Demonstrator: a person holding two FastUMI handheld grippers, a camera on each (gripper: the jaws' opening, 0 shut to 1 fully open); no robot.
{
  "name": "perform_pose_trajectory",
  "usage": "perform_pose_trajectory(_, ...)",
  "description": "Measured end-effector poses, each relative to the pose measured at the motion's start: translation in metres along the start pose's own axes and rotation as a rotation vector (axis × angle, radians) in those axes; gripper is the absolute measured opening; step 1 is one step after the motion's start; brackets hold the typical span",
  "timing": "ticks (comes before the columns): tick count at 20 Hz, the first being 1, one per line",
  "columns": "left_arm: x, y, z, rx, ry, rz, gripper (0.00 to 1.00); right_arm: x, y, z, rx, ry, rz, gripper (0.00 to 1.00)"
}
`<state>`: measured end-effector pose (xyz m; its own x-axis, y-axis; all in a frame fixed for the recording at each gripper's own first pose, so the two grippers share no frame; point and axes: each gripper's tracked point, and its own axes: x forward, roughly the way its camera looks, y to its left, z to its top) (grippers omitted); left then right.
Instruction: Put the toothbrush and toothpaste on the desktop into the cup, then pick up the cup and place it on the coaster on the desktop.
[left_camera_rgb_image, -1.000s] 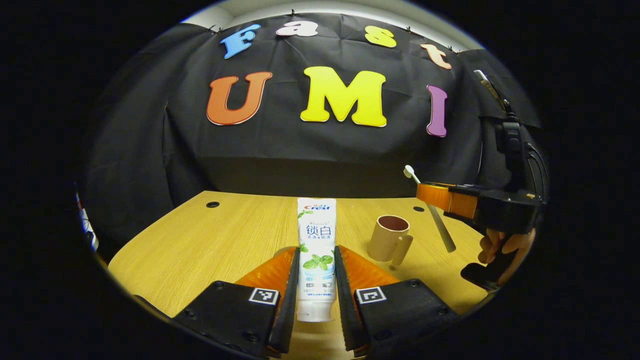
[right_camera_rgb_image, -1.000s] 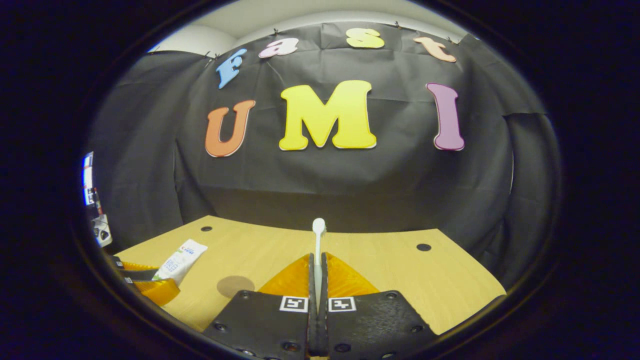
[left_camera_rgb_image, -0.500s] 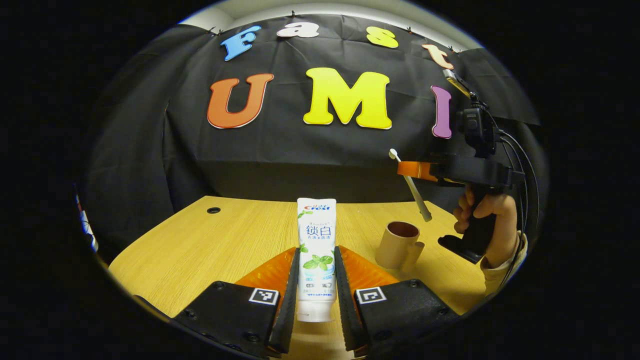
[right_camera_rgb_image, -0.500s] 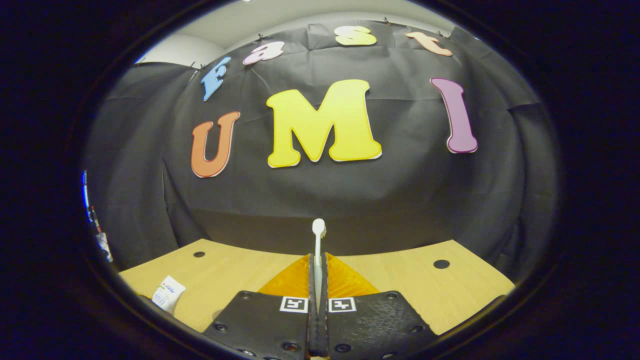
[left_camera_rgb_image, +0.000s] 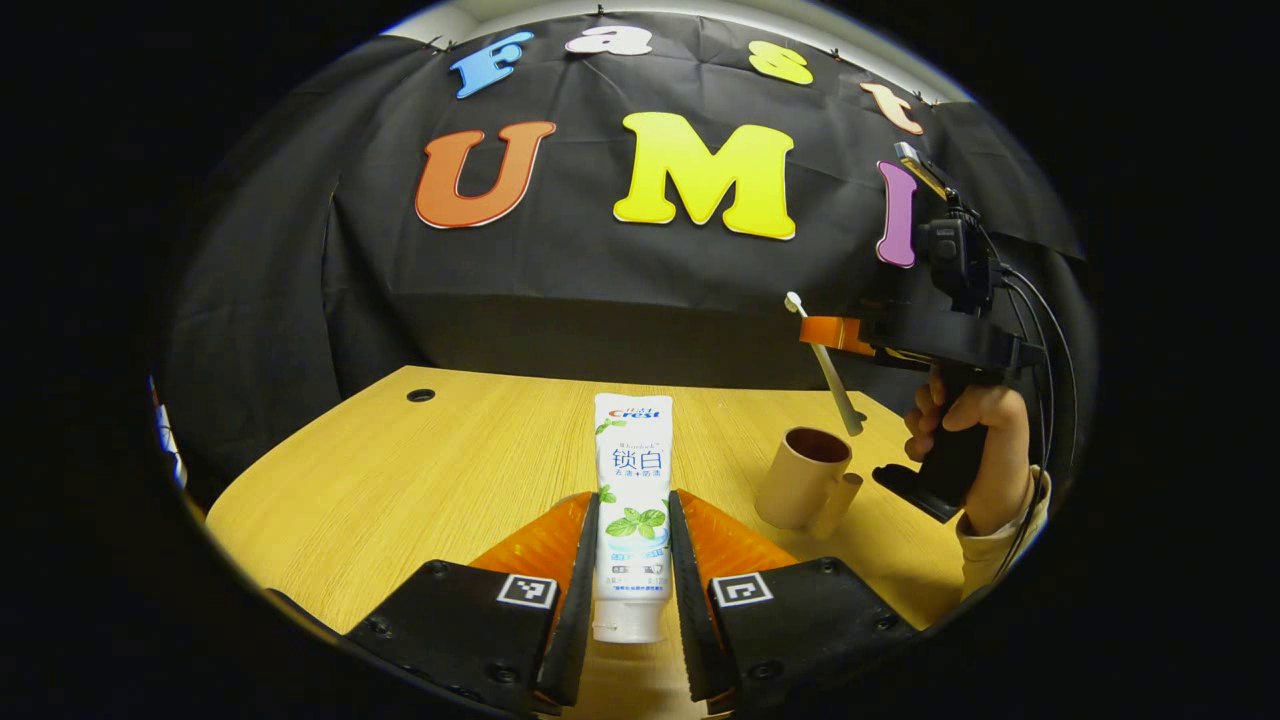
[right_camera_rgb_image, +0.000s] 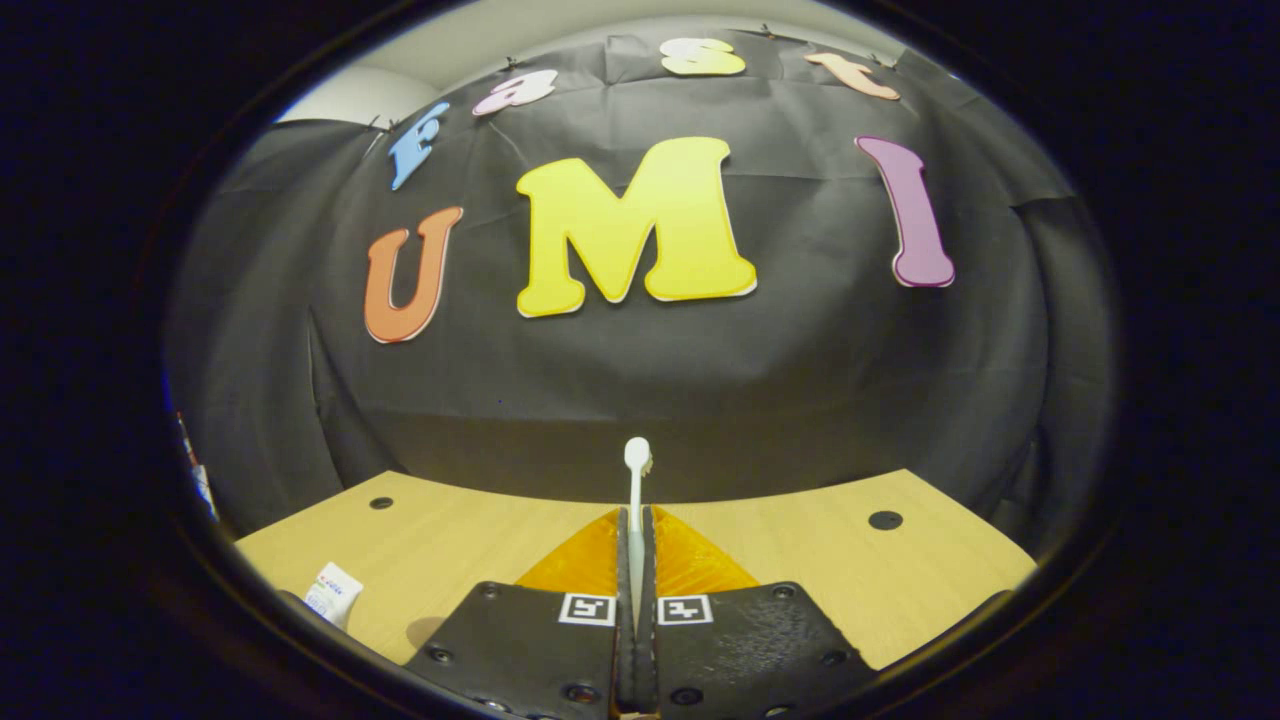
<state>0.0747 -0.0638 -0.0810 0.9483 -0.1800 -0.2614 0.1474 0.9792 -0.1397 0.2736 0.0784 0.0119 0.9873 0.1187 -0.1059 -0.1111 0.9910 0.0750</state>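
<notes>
Right gripper (left_camera_rgb_image: 822, 334) clenched on toothbrush (left_camera_rgb_image: 826, 368), held above cup (left_camera_rgb_image: 802, 478) — handle end hanging just over the rim, bristle head up, long axis tilted off vertical. Risk: tilt could send handle against the rim, tipping cup or missing the mouth. Left gripper (left_camera_rgb_image: 634, 545) clamped on toothpaste (left_camera_rgb_image: 632, 470), low over desktop (left_camera_rgb_image: 420, 480), long axis pointing away toward booth wall.
</notes>
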Motion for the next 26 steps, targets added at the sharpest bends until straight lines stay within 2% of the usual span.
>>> perform_pose_trajectory(2,0.001,-0.002,-0.003,0.0,0.007,-0.001,0.42,-0.002,-0.001,-0.001,0.003,0.006,-0.001,0.04)
perform_pose_trajectory(11,-0.003,-0.005,-0.007,0.018,0.02,-0.003,0.42,-0.001,-0.003,-0.01,0.014,0.038,0.0,0.03)
perform_pose_trajectory(15,-0.002,-0.006,-0.006,0.022,0.01,0.0,0.42,-0.003,-0.005,-0.024,0.001,0.078,0.014,0.1)
perform_pose_trajectory(16,-0.001,-0.008,-0.004,0.024,0.003,-0.001,0.42,-0.006,-0.005,-0.026,0.009,0.089,0.027,0.27)
perform_pose_trajectory(17,0.0,-0.01,-0.002,0.027,-0.005,-0.003,0.42,-0.008,-0.006,-0.027,0.017,0.092,0.03,0.36)
perform_pose_trajectory(18,0.0,-0.012,0.001,0.031,-0.012,-0.005,0.42,-0.012,-0.007,-0.029,0.018,0.096,0.041,0.51)
perform_pose_trajectory(22,0.006,-0.023,0.016,0.059,-0.067,-0.007,0.42,-0.037,-0.014,-0.026,-0.006,0.077,0.068,0.9)
perform_pose_trajectory(26,0.021,-0.046,0.037,0.092,-0.12,-0.02,0.42,-0.069,-0.048,-0.018,-0.038,-0.004,0.014,0.95)
